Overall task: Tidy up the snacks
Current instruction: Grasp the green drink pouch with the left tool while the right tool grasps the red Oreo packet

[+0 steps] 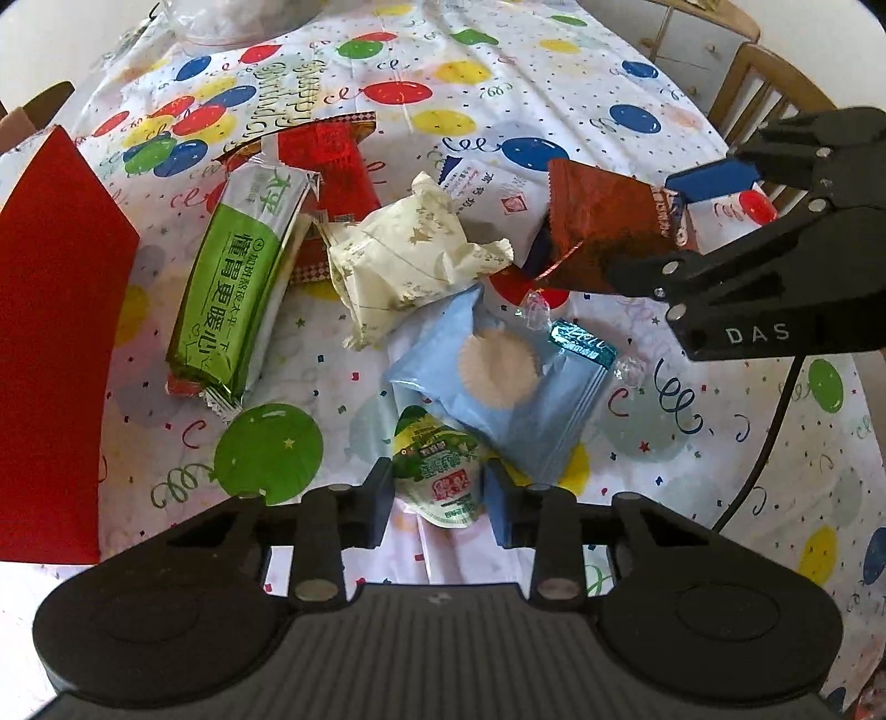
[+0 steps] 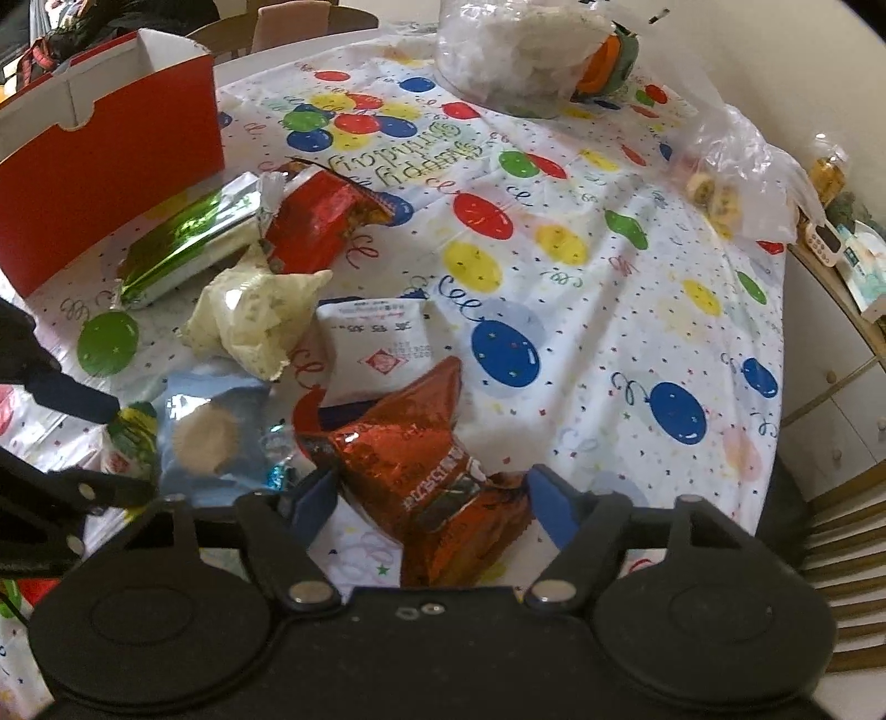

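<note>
Snacks lie in a heap on a balloon-print tablecloth point(image 1: 692, 454). My left gripper point(image 1: 439, 501) is open around a small green-and-white pouch point(image 1: 437, 471), its pads on either side of it. My right gripper point(image 2: 432, 498) is open, its pads either side of a red-brown foil packet point(image 2: 437, 471); in the left wrist view that packet point(image 1: 603, 221) sticks up between its fingers. Nearby lie a blue packet point(image 1: 498, 376), a cream packet point(image 1: 404, 260), a long green bar point(image 1: 238, 288), a red packet point(image 1: 332, 166) and a white sachet point(image 2: 376, 343).
A red cardboard box point(image 2: 111, 160) stands at the left, open at the top. Clear plastic bags point(image 2: 515, 50) with food sit at the table's far side. A wooden chair point(image 1: 764, 83) and a white cabinet point(image 2: 830, 410) stand beyond the table's right edge.
</note>
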Demonstrator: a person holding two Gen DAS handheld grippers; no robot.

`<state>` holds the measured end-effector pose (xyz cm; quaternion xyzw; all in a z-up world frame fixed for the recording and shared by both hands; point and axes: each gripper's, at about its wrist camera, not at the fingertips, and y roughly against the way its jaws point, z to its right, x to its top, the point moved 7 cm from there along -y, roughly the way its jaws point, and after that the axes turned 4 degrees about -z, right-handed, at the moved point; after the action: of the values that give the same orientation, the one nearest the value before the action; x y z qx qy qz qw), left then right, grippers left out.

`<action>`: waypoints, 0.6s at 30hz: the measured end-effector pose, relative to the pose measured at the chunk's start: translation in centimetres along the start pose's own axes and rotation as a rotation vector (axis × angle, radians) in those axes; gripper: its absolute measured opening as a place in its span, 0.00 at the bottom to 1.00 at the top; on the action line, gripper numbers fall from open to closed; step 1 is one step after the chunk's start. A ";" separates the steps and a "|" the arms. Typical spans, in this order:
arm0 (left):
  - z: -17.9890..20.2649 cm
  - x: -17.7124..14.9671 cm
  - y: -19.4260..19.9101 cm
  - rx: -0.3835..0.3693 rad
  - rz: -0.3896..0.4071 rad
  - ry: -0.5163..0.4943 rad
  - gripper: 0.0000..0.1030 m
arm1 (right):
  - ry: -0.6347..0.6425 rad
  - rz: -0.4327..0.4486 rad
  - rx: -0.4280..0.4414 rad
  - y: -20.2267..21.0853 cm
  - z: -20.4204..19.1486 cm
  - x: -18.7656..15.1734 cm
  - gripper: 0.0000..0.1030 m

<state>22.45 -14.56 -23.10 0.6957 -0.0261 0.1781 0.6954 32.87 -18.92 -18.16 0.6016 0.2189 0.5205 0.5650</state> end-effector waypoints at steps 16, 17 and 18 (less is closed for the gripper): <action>-2.8 -1.1 2.2 -0.081 0.048 0.079 0.31 | -0.166 0.038 0.000 2.2 0.0 -1.2 0.38; -3.0 -1.2 2.5 -0.086 0.053 0.082 0.31 | -0.177 0.044 -0.002 2.5 -0.2 -1.4 0.38; -3.2 -1.4 2.7 -0.092 0.056 0.085 0.31 | -0.188 0.050 -0.001 2.8 -0.3 -1.5 0.38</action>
<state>19.71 -11.80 -20.97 0.6540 -0.0241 0.2255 0.7217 31.11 -20.83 -16.21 0.6527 0.1498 0.4759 0.5702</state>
